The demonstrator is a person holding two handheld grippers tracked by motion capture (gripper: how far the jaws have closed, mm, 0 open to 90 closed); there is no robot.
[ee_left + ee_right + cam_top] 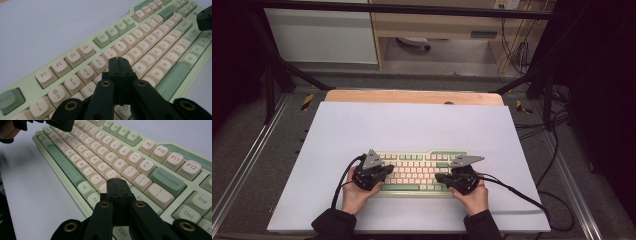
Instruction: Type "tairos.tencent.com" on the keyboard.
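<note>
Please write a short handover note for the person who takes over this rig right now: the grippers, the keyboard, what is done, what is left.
Left gripper: jaws shut, nothing between them, tip over the keys near R and T at the left half of the keyboard.
Right gripper: jaws shut, nothing held, tip over the keys left of Enter.
Keyboard: lies flat on the white table cover, near the person's edge.
Done: both grippers are in place over the keys.
Left: probably pressing keys with the shut tips; whether any key is pressed now, I cannot tell.
</note>
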